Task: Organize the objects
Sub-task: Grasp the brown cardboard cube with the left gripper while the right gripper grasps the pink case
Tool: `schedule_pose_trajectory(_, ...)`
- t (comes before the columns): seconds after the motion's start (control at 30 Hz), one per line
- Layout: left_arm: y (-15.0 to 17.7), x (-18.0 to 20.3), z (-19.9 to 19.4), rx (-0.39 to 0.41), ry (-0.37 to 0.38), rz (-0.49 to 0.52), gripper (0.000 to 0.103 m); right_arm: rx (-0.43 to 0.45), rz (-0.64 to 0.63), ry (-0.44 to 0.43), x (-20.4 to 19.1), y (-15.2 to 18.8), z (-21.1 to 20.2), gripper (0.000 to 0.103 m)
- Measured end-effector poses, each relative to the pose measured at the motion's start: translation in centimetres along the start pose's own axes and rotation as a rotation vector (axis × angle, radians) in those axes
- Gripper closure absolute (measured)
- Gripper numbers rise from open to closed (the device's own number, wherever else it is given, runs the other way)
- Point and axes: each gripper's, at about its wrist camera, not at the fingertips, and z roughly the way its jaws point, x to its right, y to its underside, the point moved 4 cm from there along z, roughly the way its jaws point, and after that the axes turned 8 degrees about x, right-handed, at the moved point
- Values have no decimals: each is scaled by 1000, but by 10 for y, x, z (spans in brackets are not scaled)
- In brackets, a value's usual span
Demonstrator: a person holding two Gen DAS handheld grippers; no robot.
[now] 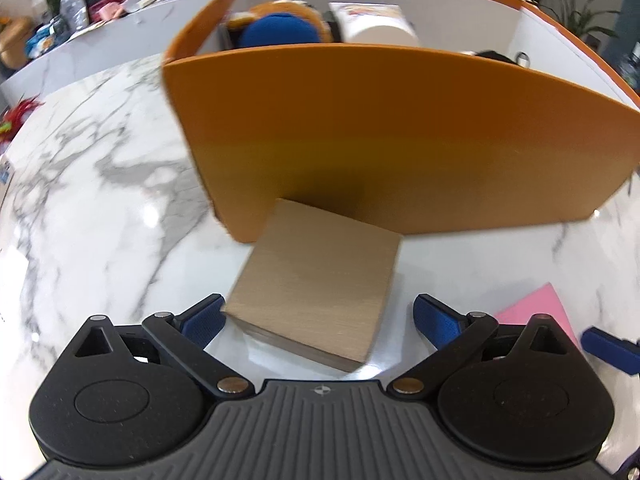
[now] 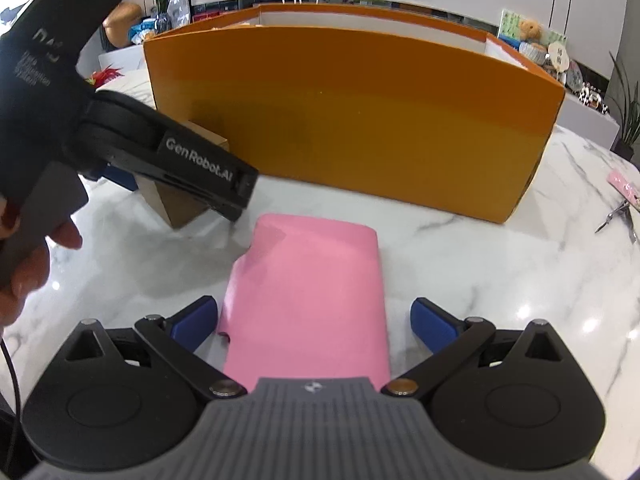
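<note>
A tan cardboard box (image 1: 316,280) lies on the white marble table (image 1: 100,200), against the front wall of a big orange storage box (image 1: 400,132). My left gripper (image 1: 318,316) is open with its blue fingers on either side of the tan box's near end. A flat pink pouch (image 2: 308,296) lies on the table in front of the orange box (image 2: 360,120). My right gripper (image 2: 312,320) is open with its fingers on either side of the pouch. The left gripper's body (image 2: 120,136) covers much of the tan box (image 2: 180,204) in the right wrist view.
Inside the orange box are a blue and orange plush toy (image 1: 280,28) and a white package (image 1: 376,24). Small metal scissors (image 2: 620,216) and a pink item (image 2: 624,184) lie at the table's right edge. A cluttered counter (image 1: 100,4) runs behind.
</note>
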Motion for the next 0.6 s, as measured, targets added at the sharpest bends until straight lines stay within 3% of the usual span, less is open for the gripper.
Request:
schedule_pose_trajectory(0.37, 10, 11, -16, 8, 16, 13, 1, -10, 9, 17, -3, 3, -7, 1)
schedule_pose_trajectory(0.47, 9, 12, -20, 23, 12, 5, 20, -9, -3, 1, -4, 2, -9, 6)
schedule_pose_trajectory(0.53, 11, 15, -24, 26, 16, 12, 26, -4, -20, -17, -6, 1, -9, 18)
schedule_pose_trajectory(0.6, 13, 18, -28, 29, 21, 20, 32, -5, -24, -19, -7, 0, -10, 21)
